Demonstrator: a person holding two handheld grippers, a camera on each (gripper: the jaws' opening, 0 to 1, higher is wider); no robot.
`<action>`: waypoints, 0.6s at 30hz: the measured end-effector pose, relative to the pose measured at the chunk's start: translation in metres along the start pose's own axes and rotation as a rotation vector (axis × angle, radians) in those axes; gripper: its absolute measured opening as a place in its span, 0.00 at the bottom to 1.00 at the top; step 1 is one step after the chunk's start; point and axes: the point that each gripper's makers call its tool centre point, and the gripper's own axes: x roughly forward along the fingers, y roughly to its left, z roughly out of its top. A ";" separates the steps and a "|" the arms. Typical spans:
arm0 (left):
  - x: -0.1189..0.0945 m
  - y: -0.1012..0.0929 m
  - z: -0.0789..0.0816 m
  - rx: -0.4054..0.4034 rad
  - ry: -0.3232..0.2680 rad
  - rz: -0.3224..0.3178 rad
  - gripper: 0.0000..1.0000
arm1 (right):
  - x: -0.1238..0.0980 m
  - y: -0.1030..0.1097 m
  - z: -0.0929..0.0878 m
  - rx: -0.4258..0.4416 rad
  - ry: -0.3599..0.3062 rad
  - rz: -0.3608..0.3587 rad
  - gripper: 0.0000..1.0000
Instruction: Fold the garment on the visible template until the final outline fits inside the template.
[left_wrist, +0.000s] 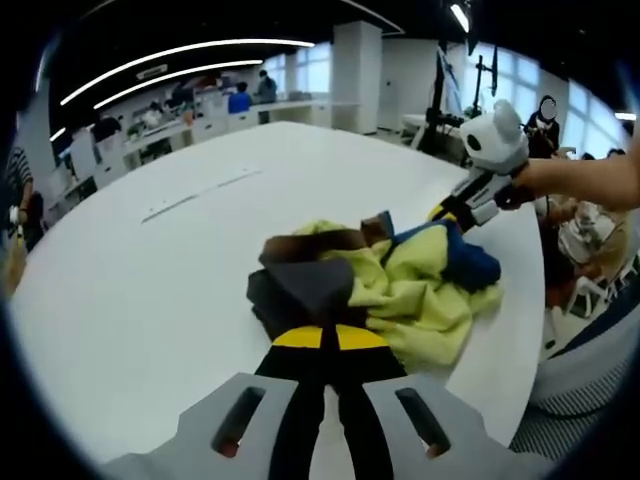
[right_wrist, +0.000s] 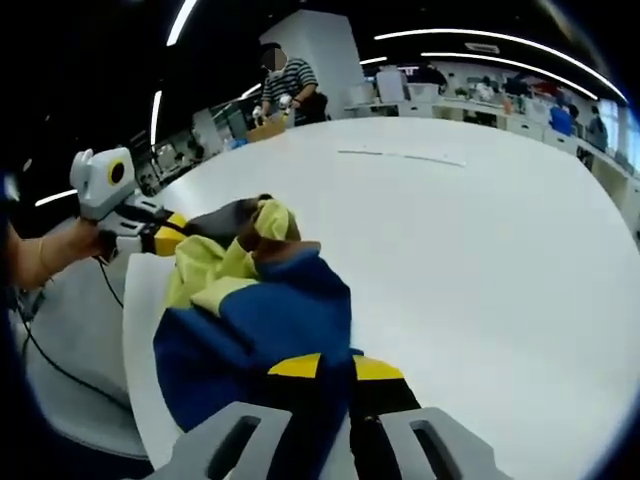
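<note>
- In the left gripper view, the left gripper (left_wrist: 325, 335) has its jaws pressed close together, and the dark grey edge of the garment (left_wrist: 385, 285) sits right at their tips (it looks pinched there, the grip itself is hard to see)
- The garment is a crumpled heap of yellow, blue, brown and grey cloth, lying straight ahead of this gripper on the white table (left_wrist: 170, 270)
- Past the heap, up and to the right, the right gripper (left_wrist: 470, 205) reaches the far side of the cloth, held by a person's hand (left_wrist: 535, 180)
- In the right gripper view, the right gripper (right_wrist: 350, 375) has its jaws nearly together with blue cloth bunched at their tips; I cannot tell if it really has hold
- The heap spreads ahead and left of these jaws, and the left gripper (right_wrist: 165, 235) touches its far end
- To the right of the right gripper the table is wide and bare, with lots of room
- The heap lies near the table's curved edge (right_wrist: 135, 345) on the left, close to the drop
</note>
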 end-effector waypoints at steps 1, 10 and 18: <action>0.000 0.000 0.000 0.000 -0.001 0.000 0.00 | 0.001 -0.001 -0.001 0.002 0.002 -0.002 0.01; -0.008 0.003 0.006 -0.023 -0.036 0.024 0.00 | -0.009 -0.001 0.010 0.003 -0.048 -0.018 0.00; -0.021 0.010 0.028 -0.082 -0.124 0.047 0.00 | -0.029 -0.006 0.033 0.013 -0.127 -0.039 0.00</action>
